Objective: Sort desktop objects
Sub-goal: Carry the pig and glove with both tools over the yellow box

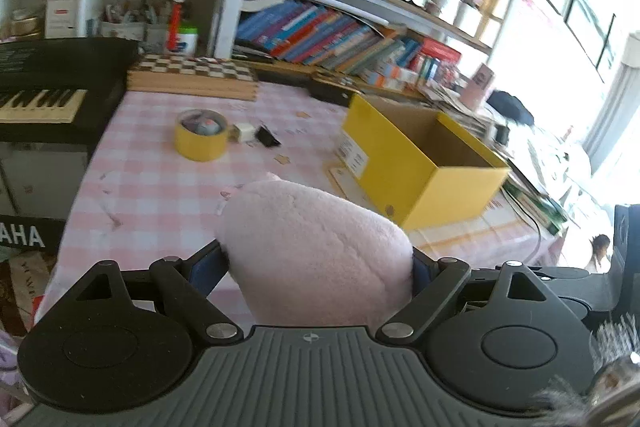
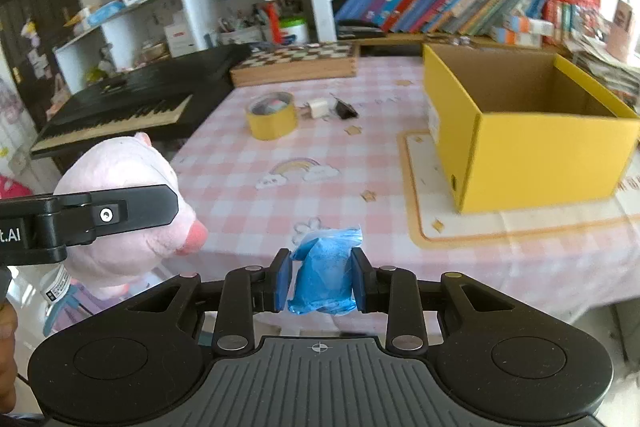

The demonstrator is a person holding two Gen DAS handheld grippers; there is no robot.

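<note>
My left gripper (image 1: 318, 267) is shut on a pink plush pig (image 1: 316, 247) and holds it above the near edge of the pink checked table (image 1: 160, 179). The pig (image 2: 120, 211) and the left gripper also show at the left of the right wrist view. My right gripper (image 2: 322, 279) is shut on a blue plastic-wrapped packet (image 2: 324, 275) above the table's near edge. An open yellow cardboard box (image 1: 420, 163), empty inside, stands on the table's right side; it also shows in the right wrist view (image 2: 532, 155).
A yellow tape roll (image 2: 272, 117), a white charger plug (image 2: 318, 107) and a black binder clip (image 2: 346, 109) lie mid-table. A chessboard box (image 2: 296, 65) sits at the back, a black keyboard (image 2: 132, 103) to the left, and bookshelves (image 2: 460, 7) behind.
</note>
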